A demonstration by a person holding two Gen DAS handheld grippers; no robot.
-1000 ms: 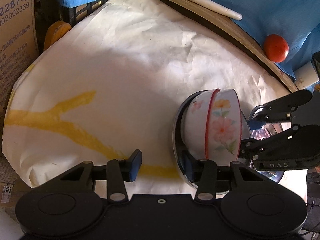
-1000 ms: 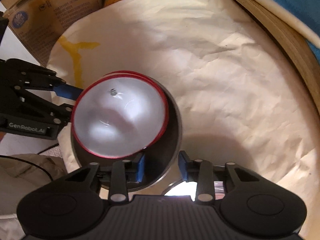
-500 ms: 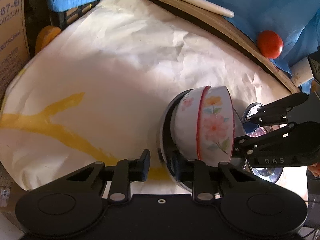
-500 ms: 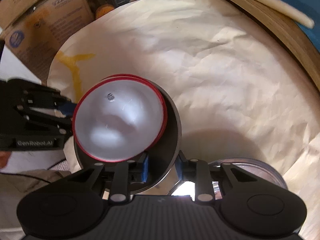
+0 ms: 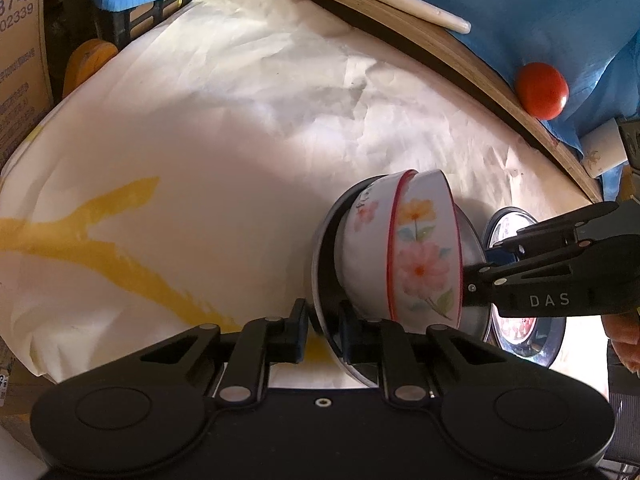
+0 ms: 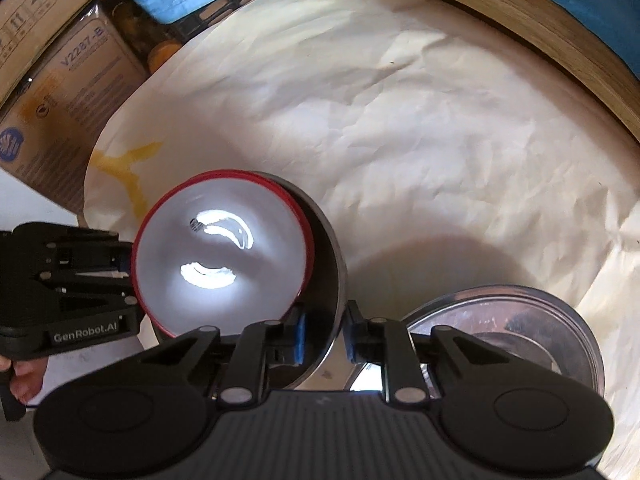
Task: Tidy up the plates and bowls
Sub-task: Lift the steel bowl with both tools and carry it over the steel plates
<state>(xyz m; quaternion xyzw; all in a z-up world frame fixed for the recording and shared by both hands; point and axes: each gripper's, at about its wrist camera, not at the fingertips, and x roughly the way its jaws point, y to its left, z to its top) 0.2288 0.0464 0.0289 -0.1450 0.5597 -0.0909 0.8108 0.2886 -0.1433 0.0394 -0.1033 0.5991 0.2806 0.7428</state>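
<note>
Both tongs, left (image 5: 323, 330) and right (image 6: 325, 334), pinch the steel bowl (image 6: 328, 248) rim

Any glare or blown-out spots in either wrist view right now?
Right wrist: two blown-out highlights inside the red-rimmed white bowl, plus a white patch beside the shiny steel plate. Left wrist: overexposed corner at lower right; crumpled white paper half in shadow.
</note>
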